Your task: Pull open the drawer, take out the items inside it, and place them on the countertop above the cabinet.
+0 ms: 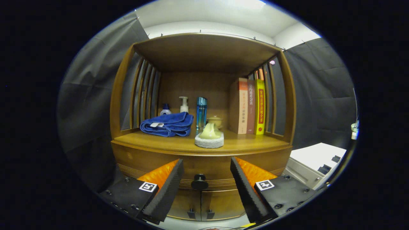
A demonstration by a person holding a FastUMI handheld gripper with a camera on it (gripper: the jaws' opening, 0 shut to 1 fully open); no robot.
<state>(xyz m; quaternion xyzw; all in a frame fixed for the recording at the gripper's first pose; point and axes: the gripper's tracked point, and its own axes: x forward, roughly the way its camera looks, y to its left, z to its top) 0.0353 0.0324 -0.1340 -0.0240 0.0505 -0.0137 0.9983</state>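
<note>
A wooden cabinet stands ahead, with a closed drawer (153, 159) under its countertop (249, 143). The drawer's round dark knob (199, 182) sits between my fingers, a little beyond them. My gripper (207, 167) is open and holds nothing; its two fingers flank the knob without touching it. On the countertop lie a folded blue towel (167, 124) at the left and a pale yellow object on a white round pad (209, 139) near the front edge. What is inside the drawer is hidden.
Behind the towel stand a small bottle (165, 109), a pump bottle (183, 104), a tall blue bottle (201, 113) and a small lidded pot (214, 120). Several books (250, 107) stand upright at the right. Two lower cabinet doors (201, 204) sit below the drawer. A white unit (314, 164) stands right of the cabinet.
</note>
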